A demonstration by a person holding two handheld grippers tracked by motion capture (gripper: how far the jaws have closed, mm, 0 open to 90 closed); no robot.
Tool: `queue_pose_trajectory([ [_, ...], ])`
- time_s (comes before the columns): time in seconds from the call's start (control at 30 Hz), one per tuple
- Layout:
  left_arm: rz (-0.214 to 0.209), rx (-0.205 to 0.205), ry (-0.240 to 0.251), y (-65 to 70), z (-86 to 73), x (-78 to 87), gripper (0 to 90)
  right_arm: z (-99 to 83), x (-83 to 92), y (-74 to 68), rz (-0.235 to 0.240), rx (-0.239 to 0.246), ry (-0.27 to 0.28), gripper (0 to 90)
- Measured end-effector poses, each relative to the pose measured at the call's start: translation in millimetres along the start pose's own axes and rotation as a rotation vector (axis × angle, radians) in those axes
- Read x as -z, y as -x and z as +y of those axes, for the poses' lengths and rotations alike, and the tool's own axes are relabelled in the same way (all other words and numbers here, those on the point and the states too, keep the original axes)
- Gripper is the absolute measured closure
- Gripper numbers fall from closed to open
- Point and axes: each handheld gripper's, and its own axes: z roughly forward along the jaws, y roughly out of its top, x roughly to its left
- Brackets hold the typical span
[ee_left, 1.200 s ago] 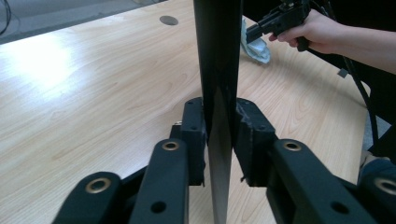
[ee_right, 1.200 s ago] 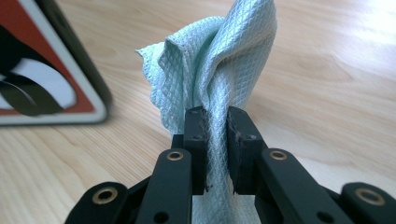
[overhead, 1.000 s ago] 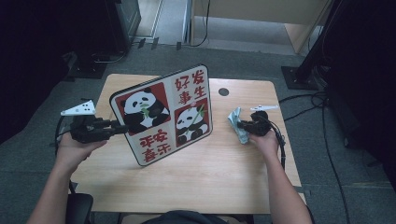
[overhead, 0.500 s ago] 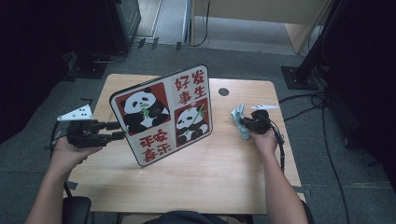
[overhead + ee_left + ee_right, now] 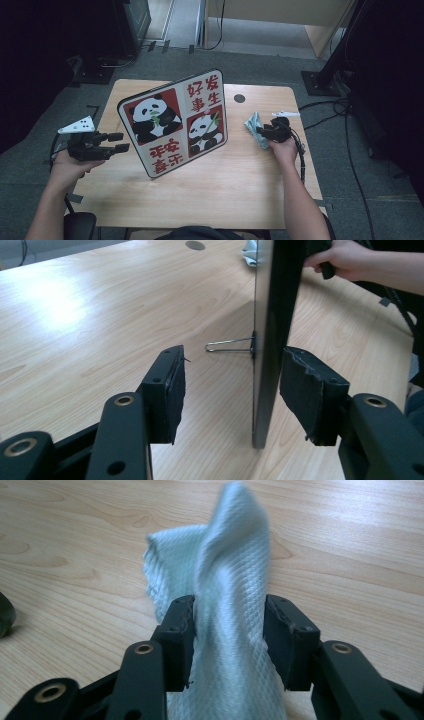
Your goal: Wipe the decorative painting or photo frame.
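Left gripper [image 5: 121, 141] backed off panda board's [image 5: 175, 122] edge since earlier frame, jaws just opening, now wide, edge between them untouched. Board stands alone on wire stand [image 5: 227, 345] mid-table, tilted back, face toward person. Right gripper [image 5: 259, 131] jaws just opening, loose around pale cloth [image 5: 225, 590]. Wooden table [image 5: 225, 190], grey carpet.

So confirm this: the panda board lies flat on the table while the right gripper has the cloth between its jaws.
Not flat. The panda board stands upright on a wire stand, as the left gripper view shows. The cloth does sit between the right gripper jaws.
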Motion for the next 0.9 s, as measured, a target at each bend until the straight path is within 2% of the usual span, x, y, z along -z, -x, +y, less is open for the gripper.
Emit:
queue_pose_trajectory([
  [0.1, 0.019, -0.012, -0.006, -2.4, -2.6, -1.2, 43.5, 0.5, 3.3, -0.4, 0.009, -0.010, 0.007, 53.6],
  [0.27, 0.044, -0.023, -0.007, -6.0, -5.9, -2.9, 43.5, 4.1, 11.3, -5.8, 0.015, 0.000, 0.037, 53.8],
  [0.43, 0.067, -0.028, -0.016, -11.0, -10.7, -5.3, 43.6, 4.8, 20.8, -8.4, 0.013, 0.004, 0.041, 57.1],
  [0.5, 0.073, -0.021, -0.019, -13.9, -12.2, -6.0, 43.5, 2.9, 24.7, -8.7, 0.008, 0.001, 0.058, 57.8],
  [0.6, 0.078, -0.010, -0.021, -18.4, -13.7, -7.8, 43.5, 0.0, 29.5, -6.8, -0.003, 0.002, 0.065, 57.9],
  [0.7, 0.089, -0.016, -0.023, -20.8, -14.6, -10.6, 43.5, -4.5, 35.2, -3.3, -0.013, 0.004, 0.072, 58.2],
  [0.8, 0.098, -0.016, -0.033, -24.0, -15.6, -13.9, 43.2, -8.6, 39.7, 0.6, -0.028, 0.001, 0.057, 59.1],
  [0.9, 0.107, -0.006, -0.026, -27.1, -15.7, -16.3, 42.3, -13.8, 43.9, 4.0, -0.043, 0.004, 0.083, 59.8],
])
